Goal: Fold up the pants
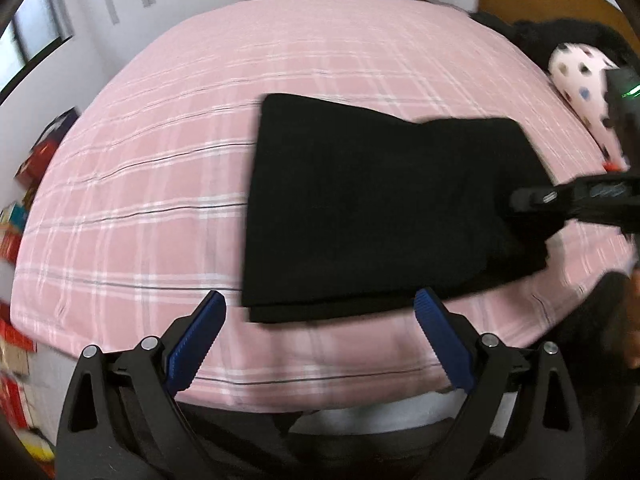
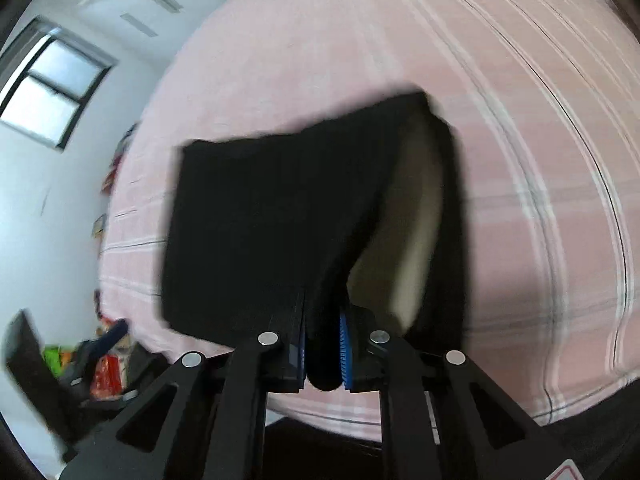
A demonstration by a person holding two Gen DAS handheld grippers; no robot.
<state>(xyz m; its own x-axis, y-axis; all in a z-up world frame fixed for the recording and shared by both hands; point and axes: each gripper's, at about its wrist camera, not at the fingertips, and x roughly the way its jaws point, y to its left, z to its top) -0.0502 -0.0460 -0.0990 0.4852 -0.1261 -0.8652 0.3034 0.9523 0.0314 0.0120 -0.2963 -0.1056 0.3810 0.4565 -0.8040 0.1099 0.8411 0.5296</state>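
The black pants (image 1: 384, 208) lie folded on the pink bed (image 1: 160, 200), the right gripper (image 2: 322, 344) clamped on one edge, the left gripper (image 1: 320, 340) wide apart and empty — probably a last fold, needing a level carry-over.

Black pants (image 2: 256, 240) are motion-blurred at their edges, hiding the right claw's (image 2: 323, 340) fingertips.

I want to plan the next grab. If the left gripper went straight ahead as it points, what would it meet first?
Probably the near edge of the folded black pants on the pink bedsheet; the left gripper is open, depth uncertain.
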